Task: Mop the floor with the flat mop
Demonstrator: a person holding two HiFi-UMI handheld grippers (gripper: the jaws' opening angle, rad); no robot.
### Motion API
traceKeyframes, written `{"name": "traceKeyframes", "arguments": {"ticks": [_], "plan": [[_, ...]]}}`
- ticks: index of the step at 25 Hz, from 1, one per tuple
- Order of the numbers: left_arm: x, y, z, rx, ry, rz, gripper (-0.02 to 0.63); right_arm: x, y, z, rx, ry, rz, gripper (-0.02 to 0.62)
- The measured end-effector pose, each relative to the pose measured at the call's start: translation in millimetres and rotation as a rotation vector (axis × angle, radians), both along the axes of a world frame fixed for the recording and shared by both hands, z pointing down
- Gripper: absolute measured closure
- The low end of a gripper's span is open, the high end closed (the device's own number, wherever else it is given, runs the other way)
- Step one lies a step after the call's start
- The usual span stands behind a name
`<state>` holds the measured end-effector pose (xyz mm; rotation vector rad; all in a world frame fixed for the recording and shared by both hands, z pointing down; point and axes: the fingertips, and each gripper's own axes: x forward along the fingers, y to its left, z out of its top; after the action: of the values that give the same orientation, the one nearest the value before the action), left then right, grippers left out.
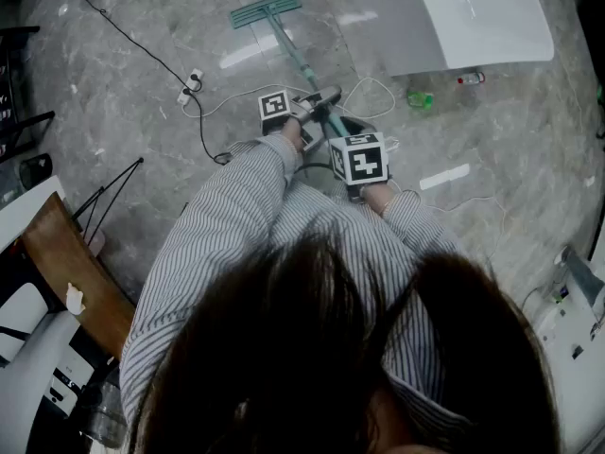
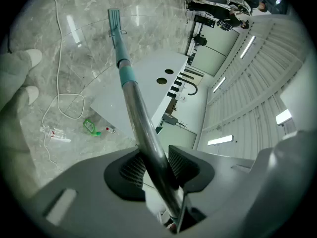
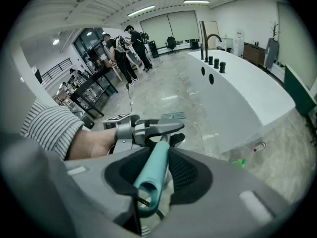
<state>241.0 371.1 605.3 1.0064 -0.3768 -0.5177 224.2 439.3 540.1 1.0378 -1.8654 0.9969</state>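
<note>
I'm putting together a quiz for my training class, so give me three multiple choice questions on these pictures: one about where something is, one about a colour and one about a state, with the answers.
1. Where is the mop head?
A. on the floor ahead of the person
B. on a chair
C. in a bucket

2. What colour is the handle end in the right tool?
A. red
B. teal
C. yellow

3. What state is the left tool in?
A. open and empty
B. shut on a cable
C. shut on the mop pole

Answers:
1. A, as the head view shows it flat on the grey floor.
2. B, as the grip between the jaws is teal.
3. C, as the jaws press the steel pole from both sides.
</note>
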Motion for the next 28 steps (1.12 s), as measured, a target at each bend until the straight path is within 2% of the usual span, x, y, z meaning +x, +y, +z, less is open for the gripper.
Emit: {"name": "traceKeyframes", "arguments": {"ticks": [18, 28], "plan": [[1.0, -0.7, 0.7, 0.004, -0.018, 0.003, 0.476, 1.3, 0.1, 0.7, 0.000, 0.007, -0.017, 0.474], [4.1, -45.1, 3.3, 0.029, -0.027, 0.006, 0.465, 5.6, -46.1, 3.0, 0.024, 0.015, -0.029, 0.479]]}}
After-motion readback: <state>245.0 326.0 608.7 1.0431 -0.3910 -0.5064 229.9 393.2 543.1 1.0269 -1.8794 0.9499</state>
